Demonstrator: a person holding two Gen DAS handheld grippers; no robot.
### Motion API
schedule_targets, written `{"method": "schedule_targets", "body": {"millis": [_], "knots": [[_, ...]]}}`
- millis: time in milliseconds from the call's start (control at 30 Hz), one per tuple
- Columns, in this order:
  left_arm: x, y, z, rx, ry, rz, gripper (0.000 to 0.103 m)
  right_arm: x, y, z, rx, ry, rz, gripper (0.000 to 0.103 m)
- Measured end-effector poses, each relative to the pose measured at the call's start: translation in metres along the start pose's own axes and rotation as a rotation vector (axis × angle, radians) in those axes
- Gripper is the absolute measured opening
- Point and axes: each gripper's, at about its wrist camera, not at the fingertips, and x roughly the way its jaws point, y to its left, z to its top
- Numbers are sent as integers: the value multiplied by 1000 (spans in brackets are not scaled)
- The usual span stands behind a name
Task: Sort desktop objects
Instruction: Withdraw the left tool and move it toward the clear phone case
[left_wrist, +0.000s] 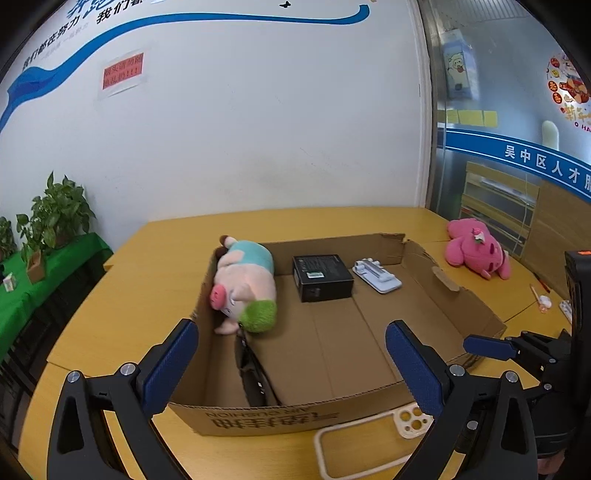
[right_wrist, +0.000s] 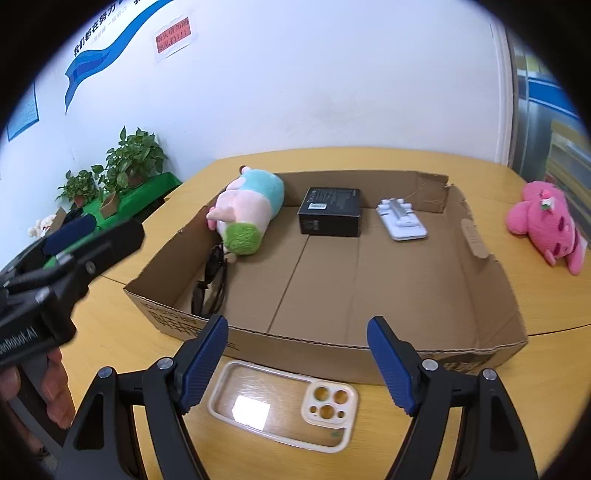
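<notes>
Right wrist view shows our left gripper (right_wrist: 70, 229) open and empty at left, the pig (right_wrist: 247, 210), black box (right_wrist: 330, 211) and stand (right_wrist: 400, 219) already in the carton (right_wrist: 332, 350) at centre, our right gripper (right_wrist: 297, 363), wide open and empty, poised over the phone case (right_wrist: 284, 404) at lower centre, likely our next pick, and the pink toy (right_wrist: 546, 225) unsorted at right.

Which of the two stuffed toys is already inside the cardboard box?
The pig plush with the teal shirt and green shorts, lying in the cardboard box's left corner. The all-pink plush lies outside on the table, to the right.
</notes>
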Motion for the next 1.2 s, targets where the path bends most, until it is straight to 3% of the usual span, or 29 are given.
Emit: {"method": "schedule_targets", "body": {"millis": [500,800,1100,1200], "knots": [[2,-13,-11,-21,5,-36,103,-16,-12,0,-19,-51,-36,78],[0,-11,-17,-17,21,-49,103,-18,-14,-7,-10,-49,-14,78],[24,-2,-67,-95,190,-161,103,-2,-60,-59,109,119,64,78],[38,7,-79,-203,273,-309,103,15,-76,-71,192,182,132,78]]}}
